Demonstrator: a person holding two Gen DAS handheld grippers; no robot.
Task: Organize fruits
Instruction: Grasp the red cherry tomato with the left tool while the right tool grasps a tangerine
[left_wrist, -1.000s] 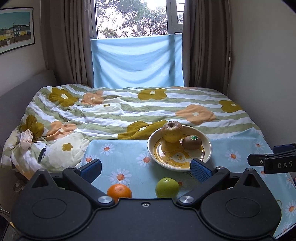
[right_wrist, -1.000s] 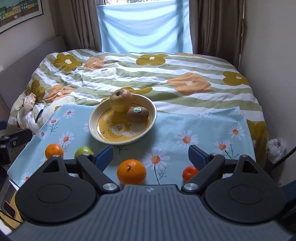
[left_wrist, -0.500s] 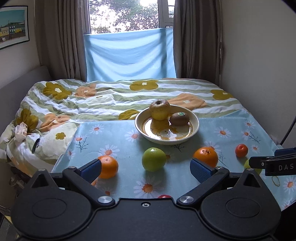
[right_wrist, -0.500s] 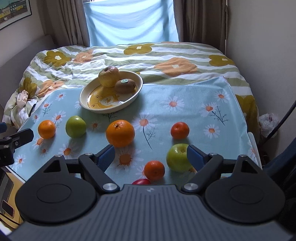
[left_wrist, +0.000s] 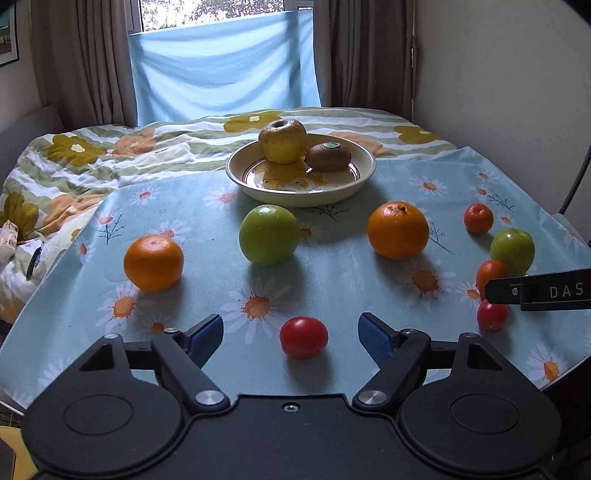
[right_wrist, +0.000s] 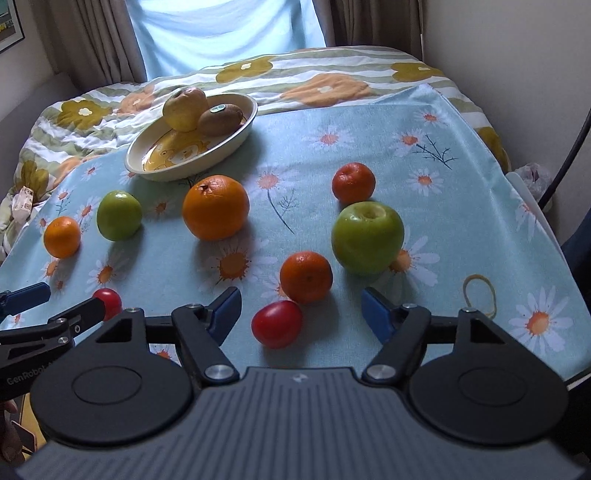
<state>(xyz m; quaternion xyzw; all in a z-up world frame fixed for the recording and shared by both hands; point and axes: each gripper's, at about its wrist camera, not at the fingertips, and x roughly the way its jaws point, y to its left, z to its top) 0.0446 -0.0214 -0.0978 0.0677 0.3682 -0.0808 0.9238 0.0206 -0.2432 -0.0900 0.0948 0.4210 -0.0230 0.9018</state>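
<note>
We are holding our left gripper (left_wrist: 290, 330) wide, its blue fingertips (left_wrist: 207, 328) flanking a small red tomato (left_wrist: 303, 336) without touching it, low over the daisy tablecloth (left_wrist: 332, 280). Our right gripper (right_wrist: 301, 304) is gaping too, a second red tomato (right_wrist: 276, 324) lying between its tips, a small mandarin (right_wrist: 306, 276) just beyond. The cream plate (left_wrist: 365, 170) is sitting at the far edge, carrying a yellow apple (left_wrist: 282, 141) and a kiwi (left_wrist: 328, 157). A large orange (left_wrist: 398, 229) and green apple (left_wrist: 268, 234) are waiting loose nearby.
</note>
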